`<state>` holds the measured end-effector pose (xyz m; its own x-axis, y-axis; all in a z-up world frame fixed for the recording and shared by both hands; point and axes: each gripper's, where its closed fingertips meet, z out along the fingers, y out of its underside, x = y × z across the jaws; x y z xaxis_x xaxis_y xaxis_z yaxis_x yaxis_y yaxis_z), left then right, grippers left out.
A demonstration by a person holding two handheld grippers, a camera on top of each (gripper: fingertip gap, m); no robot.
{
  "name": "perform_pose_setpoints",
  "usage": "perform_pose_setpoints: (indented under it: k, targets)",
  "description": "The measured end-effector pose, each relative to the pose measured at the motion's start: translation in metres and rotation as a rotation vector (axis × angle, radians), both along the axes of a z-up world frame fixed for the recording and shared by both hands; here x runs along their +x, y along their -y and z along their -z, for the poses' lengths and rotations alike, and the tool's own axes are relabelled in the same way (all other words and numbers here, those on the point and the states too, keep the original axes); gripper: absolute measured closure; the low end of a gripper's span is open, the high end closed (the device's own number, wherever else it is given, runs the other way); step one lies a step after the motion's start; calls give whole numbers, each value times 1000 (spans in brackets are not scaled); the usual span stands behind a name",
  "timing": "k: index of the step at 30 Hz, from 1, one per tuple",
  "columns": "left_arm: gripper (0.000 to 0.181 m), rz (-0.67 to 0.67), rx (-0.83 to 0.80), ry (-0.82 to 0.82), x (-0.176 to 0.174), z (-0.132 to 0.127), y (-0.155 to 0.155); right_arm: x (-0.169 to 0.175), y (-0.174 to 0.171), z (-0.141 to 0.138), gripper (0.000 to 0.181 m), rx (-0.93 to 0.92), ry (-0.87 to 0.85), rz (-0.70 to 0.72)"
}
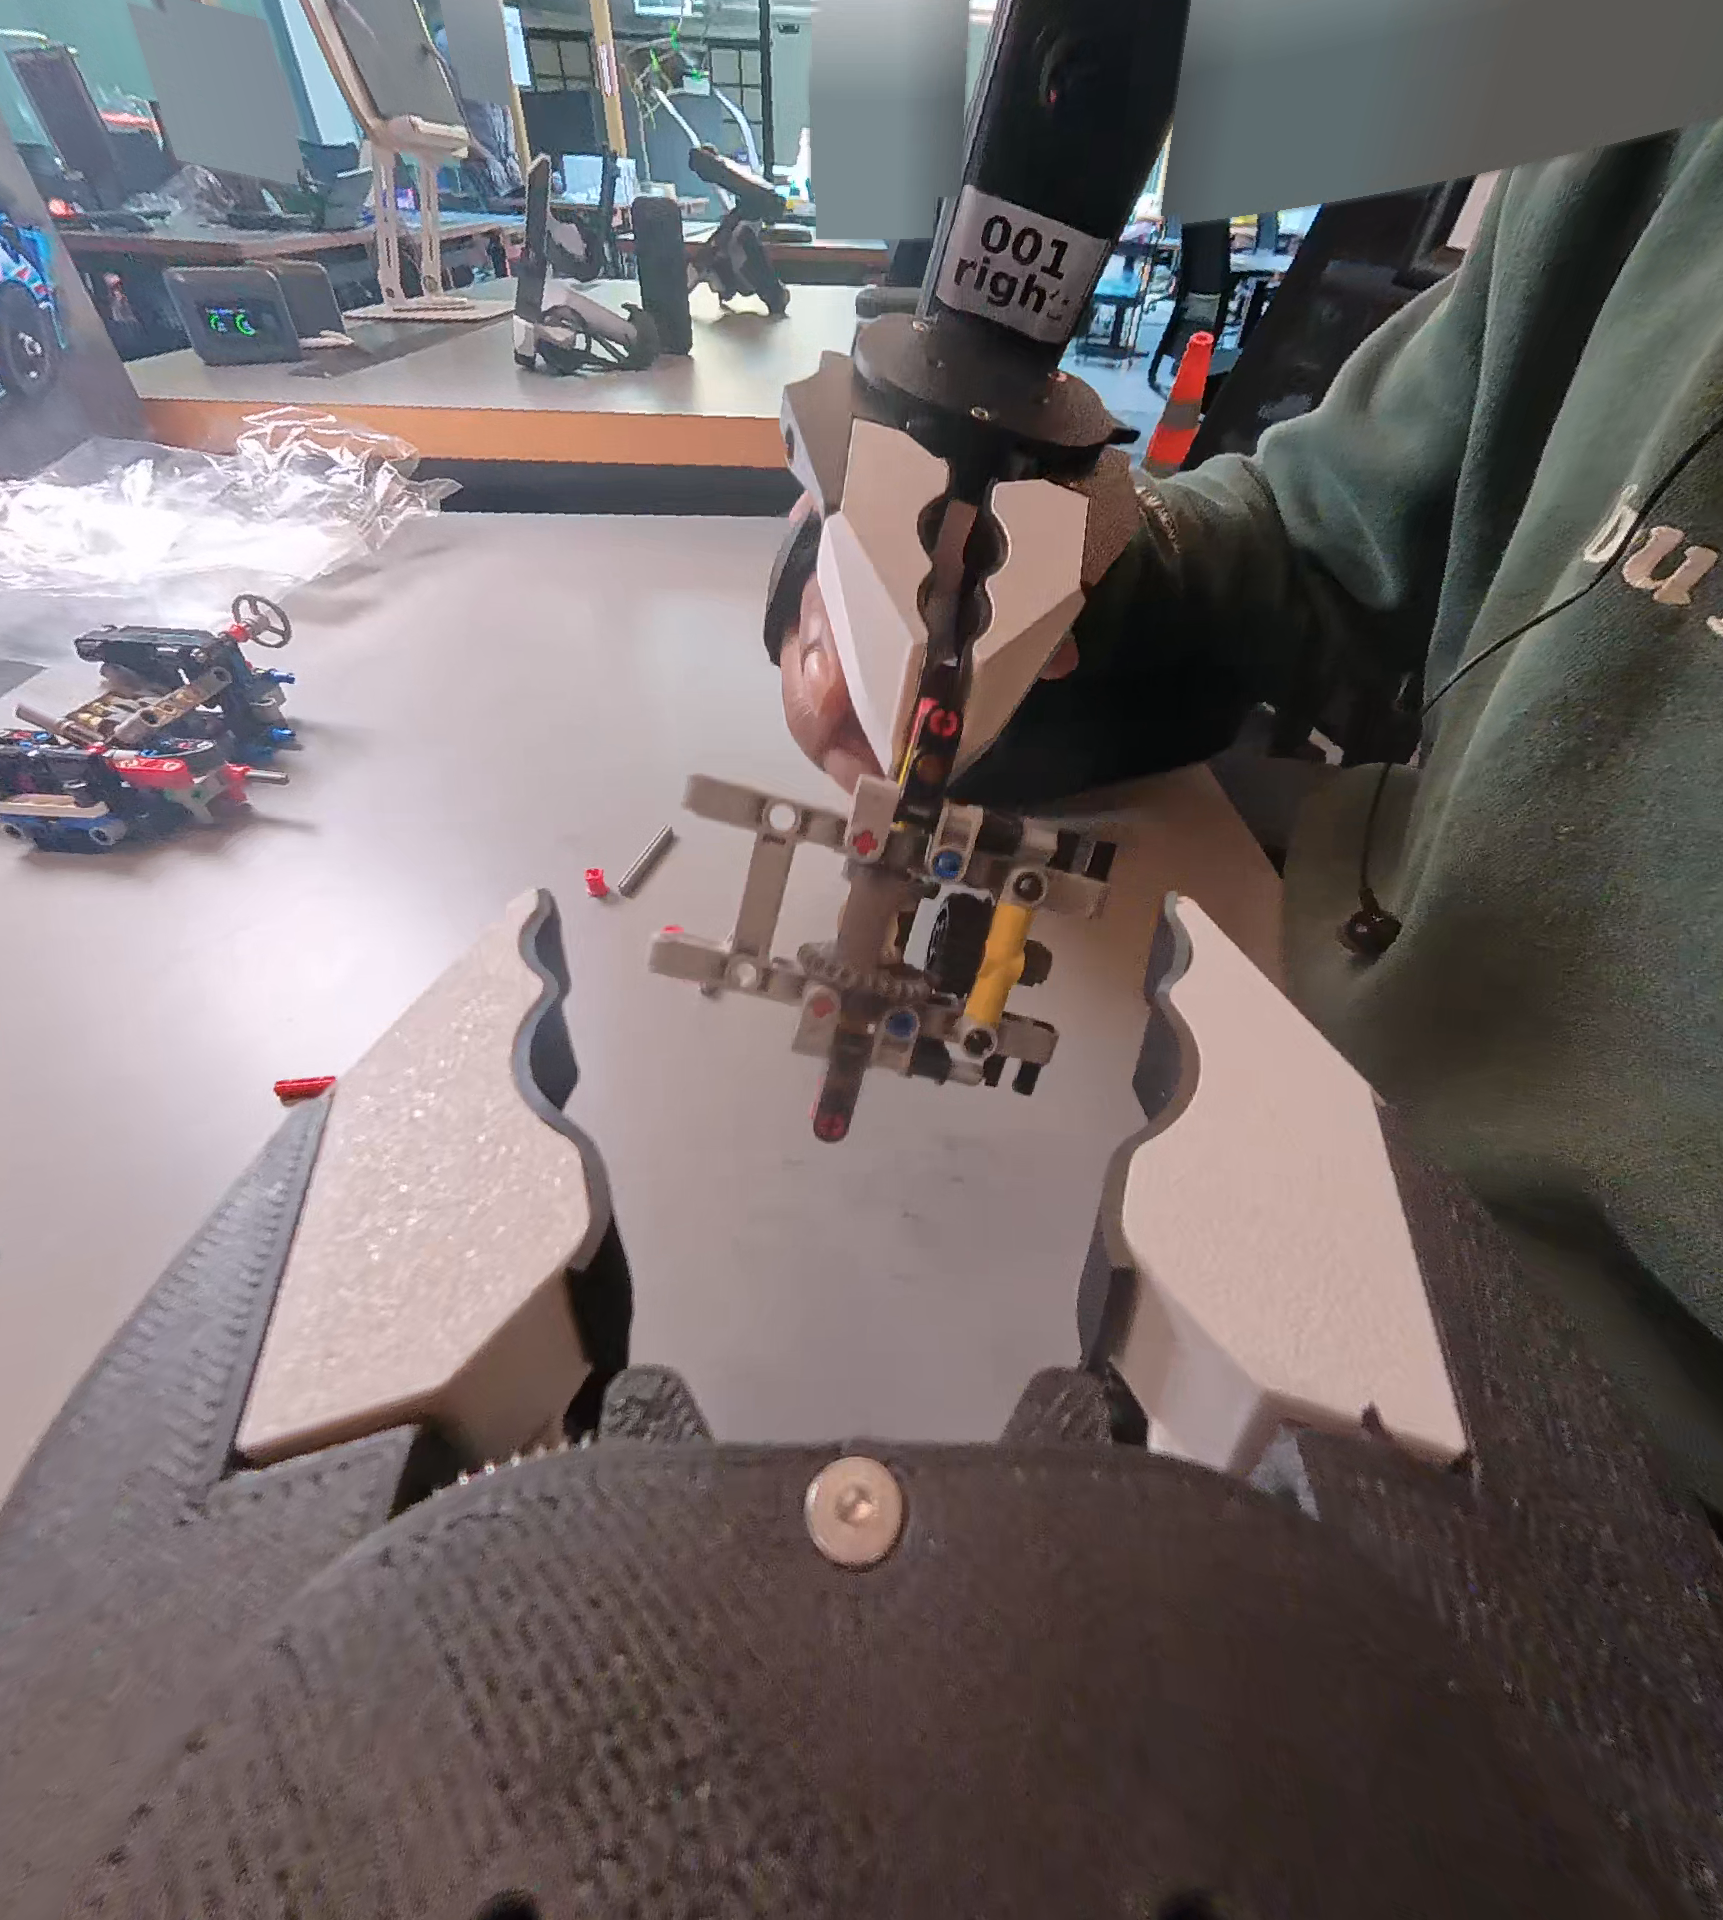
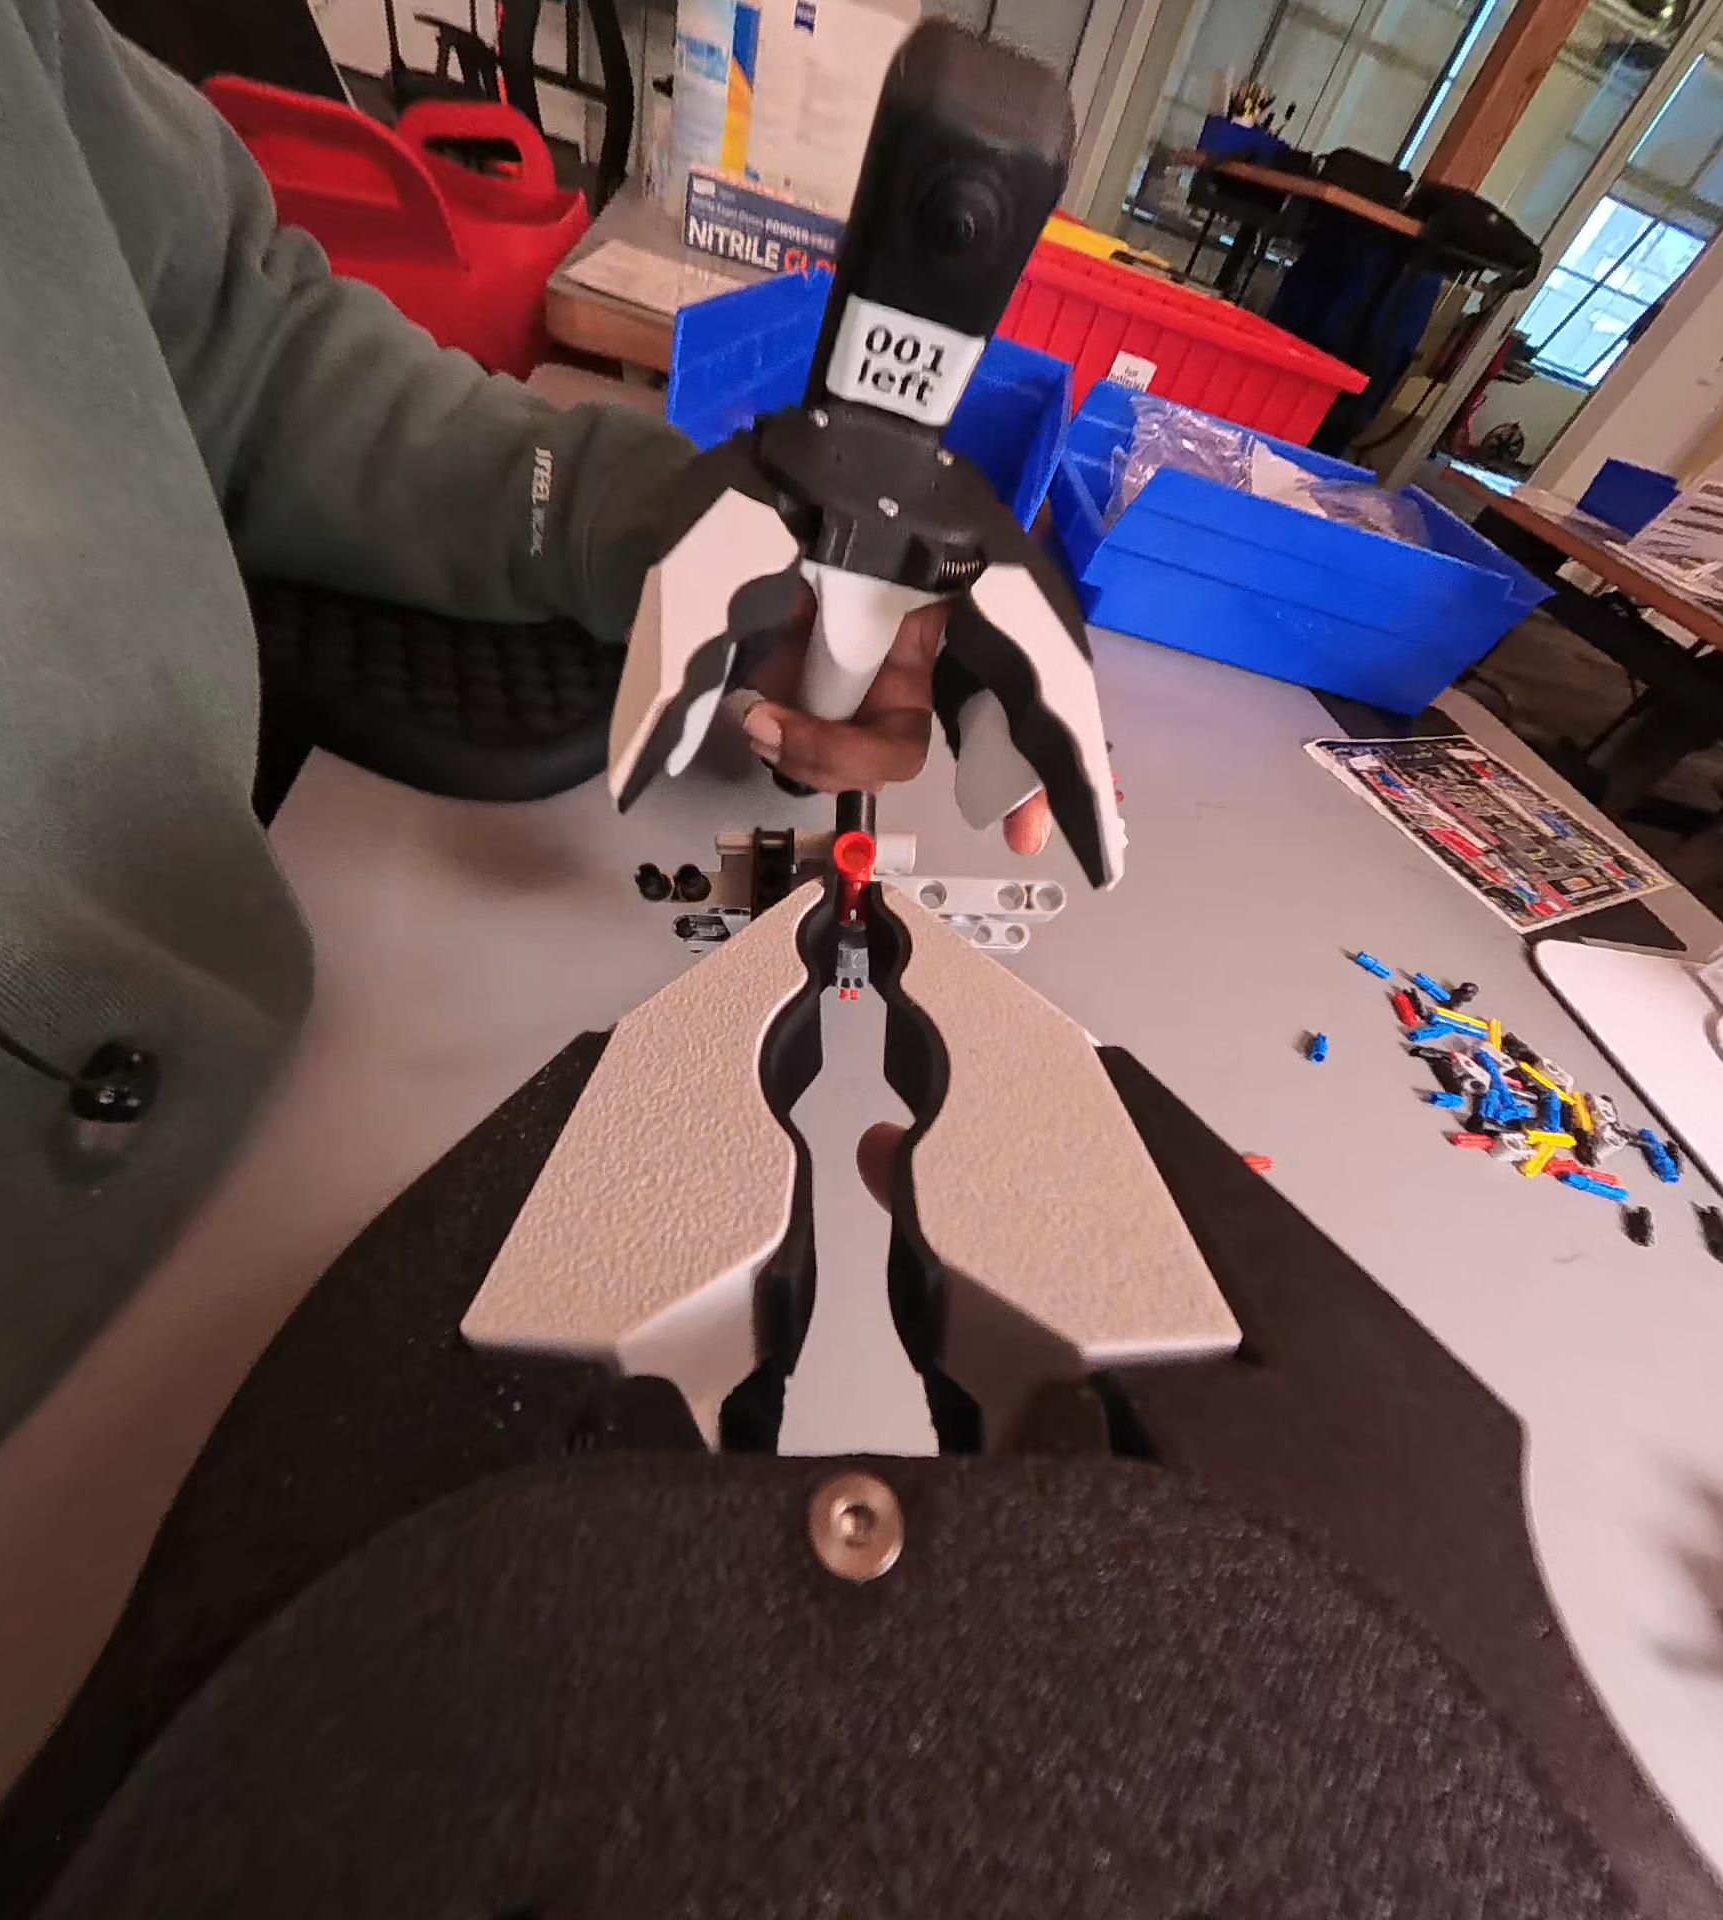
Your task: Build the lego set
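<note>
My right gripper [image 2: 852,906] is shut on a grey Lego frame subassembly [image 1: 867,935] with gears, a yellow part and red and blue pins, gripping its top end. In the left wrist view the right gripper [image 1: 907,805] points down from above and holds the subassembly over the table. My left gripper [image 1: 857,914] is open wide and empty, with the subassembly just beyond and between its fingertips. In the right wrist view the left gripper [image 2: 867,831] faces me, open, and only bits of the subassembly [image 2: 982,899] show past my fingers.
A partly built Lego car chassis [image 1: 124,727] sits at the left, with clear plastic bags [image 1: 161,499] behind it. Loose pins [image 1: 304,1087] and an axle [image 1: 647,860] lie nearby. A pile of loose pieces [image 2: 1522,1091], a printed sheet [image 2: 1480,826] and blue bins [image 2: 1283,561] are to the right. My left and right fingertips are right by each other.
</note>
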<state>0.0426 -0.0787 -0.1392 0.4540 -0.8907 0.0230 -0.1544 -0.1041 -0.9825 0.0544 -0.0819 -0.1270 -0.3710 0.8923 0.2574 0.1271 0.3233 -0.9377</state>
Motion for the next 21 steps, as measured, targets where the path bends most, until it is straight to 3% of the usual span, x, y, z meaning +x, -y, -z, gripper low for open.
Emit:
perform_pose_setpoints:
  k: [6,9,11,21]
  targets:
    - [55,-55,84,-224,20,26,-8,-7,3,13,178,95,23,21]
    - [76,-47,112,-295,23,39,-9,-10,8,16,178,121,23,24]
    - [93,-22,128,-288,25,40,-6,-12,8,15,178,132,10,34]
    - [94,-5,184,-170,27,22,-3,-14,12,-1,177,70,-64,50]
